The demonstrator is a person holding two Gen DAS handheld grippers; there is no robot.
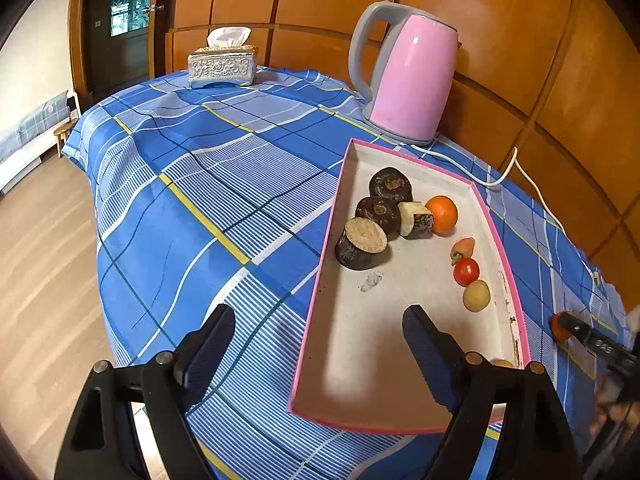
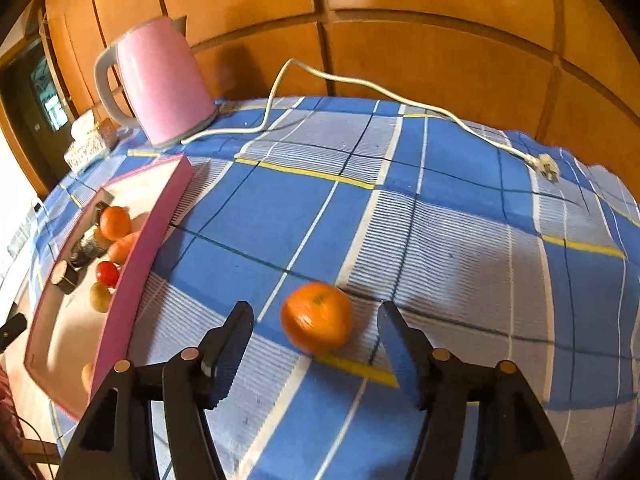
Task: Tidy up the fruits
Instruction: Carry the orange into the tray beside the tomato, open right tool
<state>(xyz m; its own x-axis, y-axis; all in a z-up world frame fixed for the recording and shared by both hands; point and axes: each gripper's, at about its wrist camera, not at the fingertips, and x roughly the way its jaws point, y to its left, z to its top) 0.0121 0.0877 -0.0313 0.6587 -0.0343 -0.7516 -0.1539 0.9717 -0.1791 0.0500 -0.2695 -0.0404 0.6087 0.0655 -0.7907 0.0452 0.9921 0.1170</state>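
Black fingers of our left gripper fill the foreground of the left wrist view, spread wide with nothing between them, hovering over the near end of the pink-rimmed tray. Inside the tray we see dark cut stalk pieces, an orange, a small orange pepper-like fruit, a red tomato and a pale yellow round fruit. A pink kettle and a tissue box stand at the far side of the checked tablecloth.

From the right wrist view, our right gripper is also spread apart, its fingers on either side of a loose tangerine that lies on the cloth, well outside the tray wall. Neither finger appears to touch it yet.

We judge the tangerine is next to be picked and carried to the tray. Its blurred outline suggests it may be rolling; closing off-centre could squirt it away across the cloth, and squeezing hard could bruise it. Carried too low, it could clip the tray wall, and a careless drop could scatter the small fruits inside.
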